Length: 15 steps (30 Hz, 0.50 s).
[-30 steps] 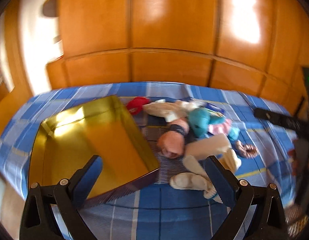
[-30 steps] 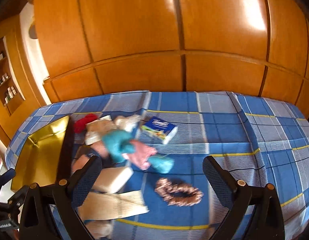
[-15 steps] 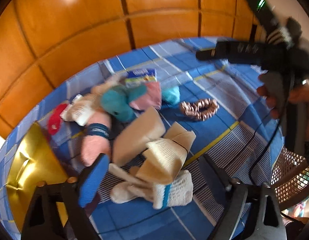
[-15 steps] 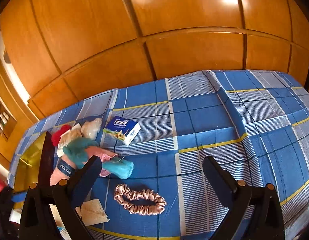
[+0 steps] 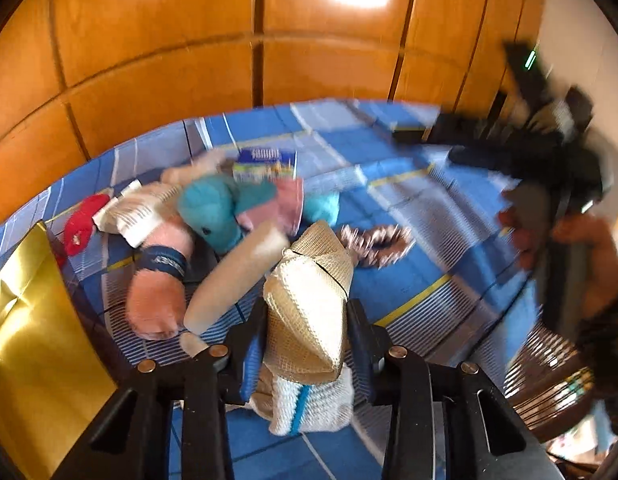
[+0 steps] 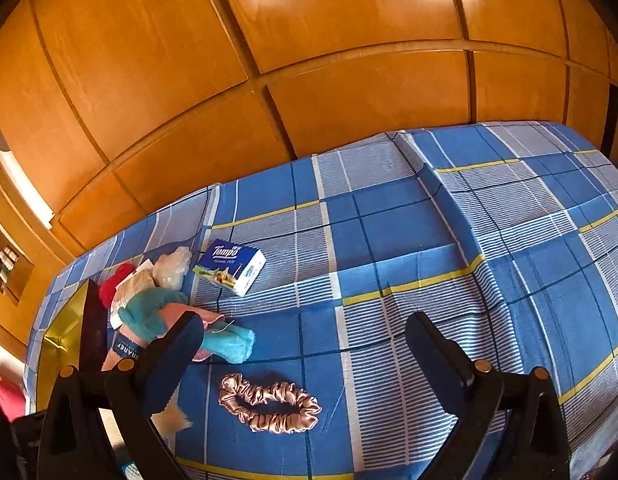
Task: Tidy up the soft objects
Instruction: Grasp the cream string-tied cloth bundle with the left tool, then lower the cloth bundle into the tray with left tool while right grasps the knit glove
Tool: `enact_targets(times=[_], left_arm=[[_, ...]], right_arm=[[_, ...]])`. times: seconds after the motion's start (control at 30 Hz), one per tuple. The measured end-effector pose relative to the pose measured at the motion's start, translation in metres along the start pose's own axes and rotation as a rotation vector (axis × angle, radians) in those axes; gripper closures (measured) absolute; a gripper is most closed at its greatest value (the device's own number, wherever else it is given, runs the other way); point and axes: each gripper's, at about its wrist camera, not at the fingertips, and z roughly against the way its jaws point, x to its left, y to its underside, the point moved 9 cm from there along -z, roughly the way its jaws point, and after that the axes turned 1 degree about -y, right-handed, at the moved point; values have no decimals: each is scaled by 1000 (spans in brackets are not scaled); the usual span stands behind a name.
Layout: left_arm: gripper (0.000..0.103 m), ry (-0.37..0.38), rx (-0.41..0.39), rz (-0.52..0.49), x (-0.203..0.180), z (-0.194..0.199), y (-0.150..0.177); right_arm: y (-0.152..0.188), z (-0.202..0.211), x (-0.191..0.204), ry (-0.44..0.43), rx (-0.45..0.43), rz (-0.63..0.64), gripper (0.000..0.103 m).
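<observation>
Gold box (image 5: 33, 320) beside sock pile (image 5: 213, 232)

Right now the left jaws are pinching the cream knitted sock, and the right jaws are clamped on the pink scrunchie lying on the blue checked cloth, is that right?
Not quite. The right gripper is open and holds nothing; in the right wrist view the pink scrunchie lies free on the blue checked cloth between its spread jaws. The left gripper does pinch the cream knitted sock.
</observation>
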Motion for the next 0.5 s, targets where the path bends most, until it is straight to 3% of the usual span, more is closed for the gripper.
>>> enact_targets(times=[0.13, 0.27, 0.37, 0.5], left_arm=[[63, 41, -91, 84, 13, 40, -7], [63, 52, -151, 216, 46, 75, -6], [62, 0, -197, 297, 80, 101, 2], [62, -105, -221, 408, 128, 122, 19]], right_arm=[[10, -7, 19, -45, 52, 69, 0], [35, -15, 62, -192, 163, 193, 10], [69, -14, 112, -346, 265, 353, 12], [111, -5, 164, -483, 353, 522, 15]])
